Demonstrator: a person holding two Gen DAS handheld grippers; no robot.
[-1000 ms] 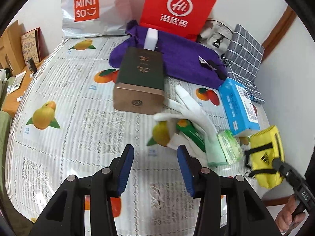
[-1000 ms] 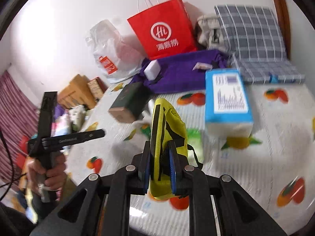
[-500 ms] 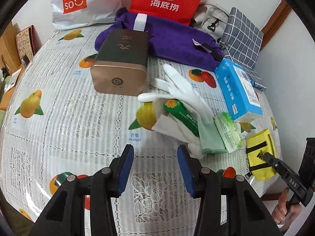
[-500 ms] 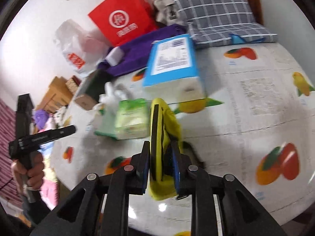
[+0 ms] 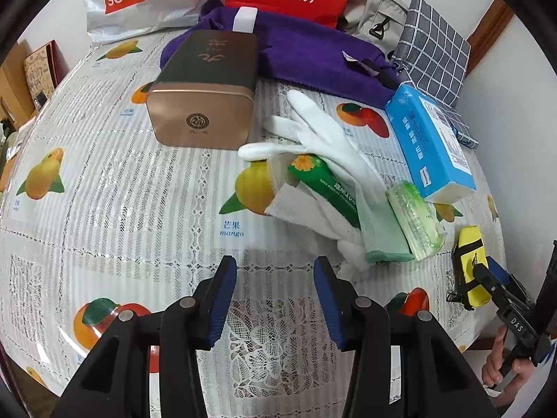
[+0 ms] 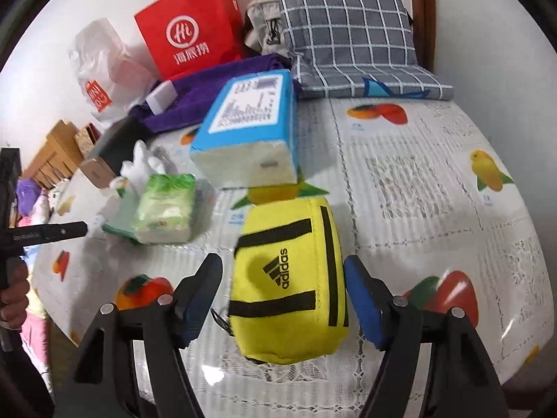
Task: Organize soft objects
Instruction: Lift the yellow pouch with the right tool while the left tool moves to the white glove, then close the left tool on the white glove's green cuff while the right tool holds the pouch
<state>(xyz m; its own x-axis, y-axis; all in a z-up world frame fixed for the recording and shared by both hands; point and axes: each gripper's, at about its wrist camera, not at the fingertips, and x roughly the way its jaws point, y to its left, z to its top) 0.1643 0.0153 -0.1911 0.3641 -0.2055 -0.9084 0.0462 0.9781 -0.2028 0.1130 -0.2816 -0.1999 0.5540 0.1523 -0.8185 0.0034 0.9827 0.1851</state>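
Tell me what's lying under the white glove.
The white glove lies across a green packet and a sheet of white paper, both resting on the fruit-print tablecloth. How far the packet runs beneath the glove is hidden.

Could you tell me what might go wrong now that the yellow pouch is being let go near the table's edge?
1. The yellow pouch lies close to the table edge; a nudge from the opening right gripper as it withdraws could tip it off.
2. The left gripper, open and empty, could drag the loose tissue sheet when reaching for the white glove.
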